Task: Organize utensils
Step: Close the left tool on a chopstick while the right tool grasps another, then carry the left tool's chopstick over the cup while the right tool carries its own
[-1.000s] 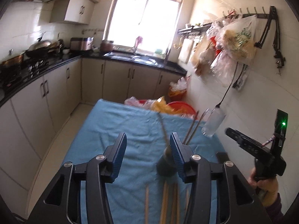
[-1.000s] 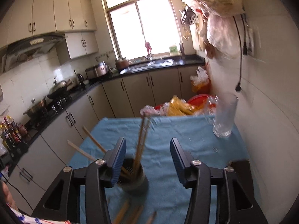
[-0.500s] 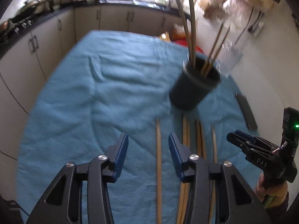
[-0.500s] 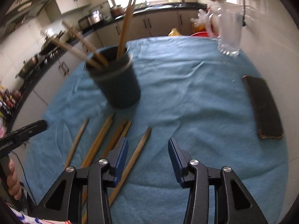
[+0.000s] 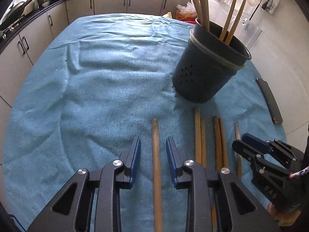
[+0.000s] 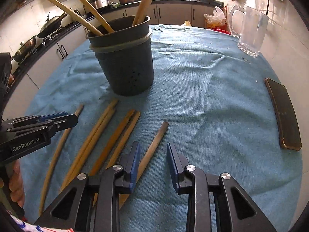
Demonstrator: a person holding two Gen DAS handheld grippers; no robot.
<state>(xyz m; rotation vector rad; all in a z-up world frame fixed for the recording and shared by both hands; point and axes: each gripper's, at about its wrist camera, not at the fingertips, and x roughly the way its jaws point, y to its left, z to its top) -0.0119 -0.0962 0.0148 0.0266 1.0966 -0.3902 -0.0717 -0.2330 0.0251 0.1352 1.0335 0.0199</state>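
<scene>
A dark utensil holder (image 5: 207,65) (image 6: 125,61) stands on the blue cloth (image 5: 100,89) (image 6: 204,100) with several wooden chopsticks upright in it. Several more chopsticks lie flat in front of it. My left gripper (image 5: 153,147) is open, low over the cloth, its jaws on either side of the leftmost chopstick (image 5: 156,154) without touching it. My right gripper (image 6: 152,152) is open and straddles the rightmost chopstick (image 6: 152,148). Each gripper shows in the other's view, the right one (image 5: 256,152) and the left one (image 6: 38,123).
A clear glass jug (image 6: 249,31) stands at the far right of the table. A dark flat case (image 6: 283,114) (image 5: 269,100) lies near the right edge. Kitchen cabinets (image 5: 108,2) and a stove with pans (image 6: 38,32) are on the left and behind.
Both grippers have tilted down from looking across the kitchen and dropped close to the cloth, each now straddling a loose chopstick. The holder and chopsticks have not moved.
</scene>
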